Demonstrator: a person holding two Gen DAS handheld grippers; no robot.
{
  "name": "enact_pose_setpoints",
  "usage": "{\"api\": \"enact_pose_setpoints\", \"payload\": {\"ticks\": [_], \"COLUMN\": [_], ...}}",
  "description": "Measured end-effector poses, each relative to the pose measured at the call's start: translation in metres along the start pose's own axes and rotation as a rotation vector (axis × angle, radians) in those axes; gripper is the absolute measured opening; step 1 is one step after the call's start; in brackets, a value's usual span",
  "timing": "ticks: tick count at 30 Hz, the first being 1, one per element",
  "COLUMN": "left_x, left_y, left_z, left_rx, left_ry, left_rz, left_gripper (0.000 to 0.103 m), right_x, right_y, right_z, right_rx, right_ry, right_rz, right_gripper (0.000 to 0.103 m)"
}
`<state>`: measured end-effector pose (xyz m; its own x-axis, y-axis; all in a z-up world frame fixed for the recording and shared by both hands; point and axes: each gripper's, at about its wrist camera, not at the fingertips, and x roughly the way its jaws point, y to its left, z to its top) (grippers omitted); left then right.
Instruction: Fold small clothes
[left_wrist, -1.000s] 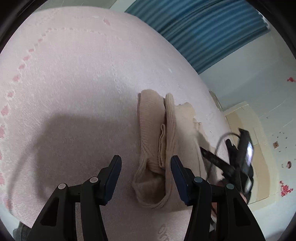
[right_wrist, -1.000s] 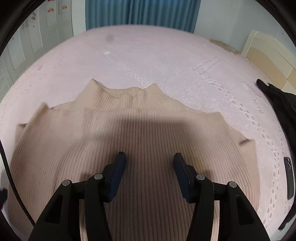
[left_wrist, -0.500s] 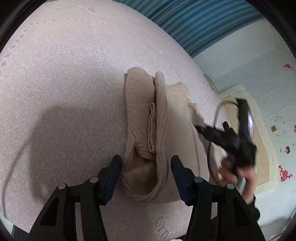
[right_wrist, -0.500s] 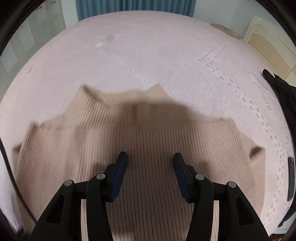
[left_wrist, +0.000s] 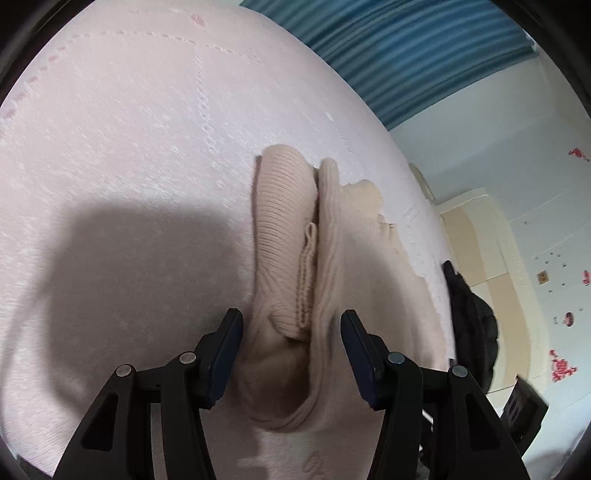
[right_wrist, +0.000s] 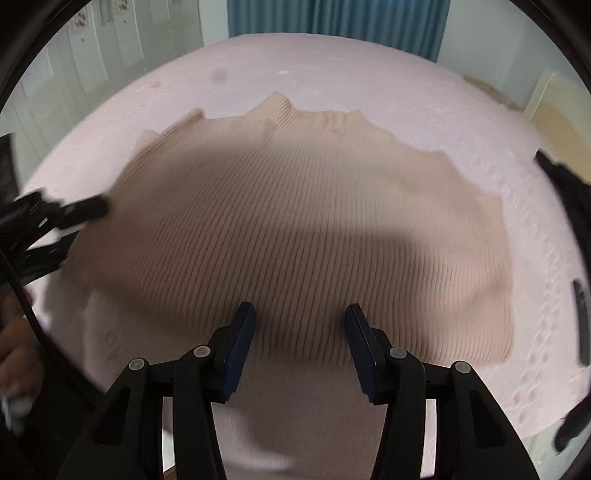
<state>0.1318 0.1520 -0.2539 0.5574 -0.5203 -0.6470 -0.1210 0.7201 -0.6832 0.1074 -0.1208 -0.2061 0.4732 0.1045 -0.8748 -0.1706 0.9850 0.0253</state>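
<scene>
A beige ribbed knit sweater (right_wrist: 303, 229) lies flat on a pink bedspread (right_wrist: 332, 85), neck away from me. In the left wrist view its bunched side with a folded sleeve (left_wrist: 288, 251) runs away from me. My left gripper (left_wrist: 291, 350) is open, its jaws on either side of that bunched edge without closing on it. It also shows at the sweater's left edge in the right wrist view (right_wrist: 55, 218). My right gripper (right_wrist: 300, 339) is open and empty over the sweater's near hem.
A black garment (left_wrist: 471, 317) lies at the bed's right edge, also seen in the right wrist view (right_wrist: 569, 184). A dark phone (right_wrist: 580, 321) lies on the bedspread at the right. Blue curtains (left_wrist: 424, 55) and a cream headboard (left_wrist: 480, 251) stand beyond the bed.
My left gripper has moved forward so its open jaws now flank the sweater's bunched edge. My right gripper has drawn back toward the near hem. The right view is blurred by motion.
</scene>
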Motion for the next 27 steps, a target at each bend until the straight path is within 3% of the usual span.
{"api": "enact_pose_setpoints", "payload": {"ticks": [5, 9, 14, 17, 21, 27], "left_x": [0.020, 0.030, 0.036, 0.033, 0.023, 0.014], "left_y": [-0.016, -0.026, -0.033, -0.047, -0.078, -0.160], "left_z": [0.008, 0.012, 0.018, 0.020, 0.021, 0.016], "left_rx": [0.032, 0.057, 0.024, 0.038, 0.043, 0.119], "left_ry": [0.034, 0.036, 0.024, 0.005, -0.047, -0.101], "left_rz": [0.037, 0.071, 0.126, 0.162, 0.178, 0.168], "left_gripper": [0.051, 0.049, 0.027, 0.023, 0.022, 0.021], "right_x": [-0.016, -0.021, -0.021, -0.022, -0.030, -0.037], "right_y": [-0.034, -0.074, -0.122, -0.138, -0.159, -0.191], "right_z": [0.001, 0.003, -0.010, -0.015, -0.019, -0.031], "right_rx": [0.030, 0.150, 0.316, 0.356, 0.424, 0.539], "right_ry": [-0.102, -0.173, -0.240, -0.244, -0.283, -0.309], "right_rz": [0.025, 0.006, -0.034, -0.054, -0.045, 0.011], "right_gripper": [0.050, 0.050, 0.050, 0.050, 0.050, 0.050]}}
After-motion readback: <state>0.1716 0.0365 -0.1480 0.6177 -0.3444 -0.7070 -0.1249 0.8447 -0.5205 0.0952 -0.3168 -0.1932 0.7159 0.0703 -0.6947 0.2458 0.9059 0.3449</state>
